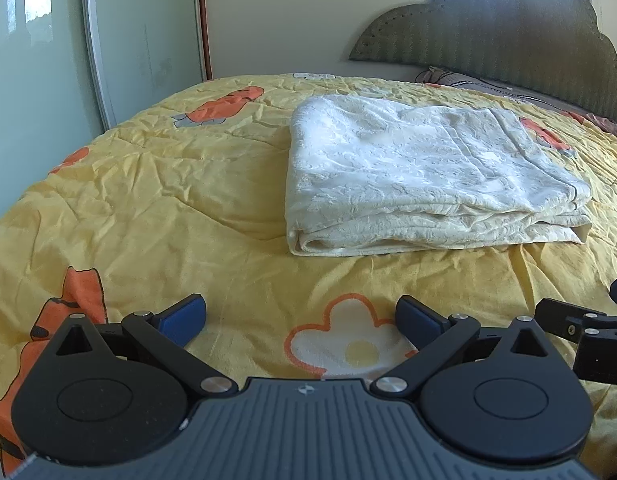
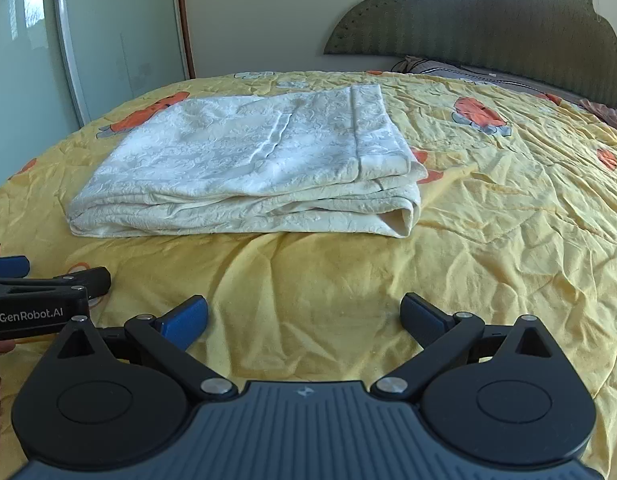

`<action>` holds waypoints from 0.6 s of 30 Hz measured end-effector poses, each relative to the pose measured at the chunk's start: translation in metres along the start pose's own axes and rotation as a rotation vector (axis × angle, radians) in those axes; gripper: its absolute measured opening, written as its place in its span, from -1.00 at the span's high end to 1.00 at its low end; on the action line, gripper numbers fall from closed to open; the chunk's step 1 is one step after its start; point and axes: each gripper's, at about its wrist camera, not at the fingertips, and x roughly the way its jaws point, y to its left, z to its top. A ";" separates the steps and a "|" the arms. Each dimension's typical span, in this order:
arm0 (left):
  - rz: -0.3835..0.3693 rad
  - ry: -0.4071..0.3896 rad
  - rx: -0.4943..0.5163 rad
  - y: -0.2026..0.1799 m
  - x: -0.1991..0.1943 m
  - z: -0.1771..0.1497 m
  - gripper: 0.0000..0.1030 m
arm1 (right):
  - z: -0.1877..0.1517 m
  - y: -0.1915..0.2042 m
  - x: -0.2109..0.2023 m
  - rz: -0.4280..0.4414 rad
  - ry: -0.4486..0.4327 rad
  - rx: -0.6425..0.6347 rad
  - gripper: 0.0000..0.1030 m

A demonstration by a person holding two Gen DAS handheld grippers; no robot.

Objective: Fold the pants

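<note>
The cream-white textured pants (image 1: 420,172) lie folded in a thick flat stack on the yellow bedspread (image 1: 168,200). They also show in the right wrist view (image 2: 252,164), with a folded edge facing me. My left gripper (image 1: 300,320) is open and empty, low over the bedspread, short of the stack and to its left. My right gripper (image 2: 304,320) is open and empty, short of the stack's right end. The left gripper's side shows at the left edge of the right wrist view (image 2: 40,300). The right gripper's side shows in the left wrist view (image 1: 588,332).
A green padded headboard (image 2: 488,24) and a pillow (image 2: 440,68) stand at the far right. A mirrored wardrobe door (image 1: 40,80) lines the left side of the bed. The bedspread (image 2: 488,220) is wrinkled, with orange cartoon prints and a flower print (image 1: 348,344).
</note>
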 end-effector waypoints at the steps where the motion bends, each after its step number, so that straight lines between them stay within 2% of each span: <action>1: -0.005 0.002 -0.007 0.001 0.000 0.000 -1.00 | 0.000 -0.001 0.001 -0.008 0.006 -0.003 -1.00; 18: -0.010 0.005 -0.016 0.001 0.001 0.000 -1.00 | -0.002 0.000 0.002 -0.020 -0.003 -0.022 -1.00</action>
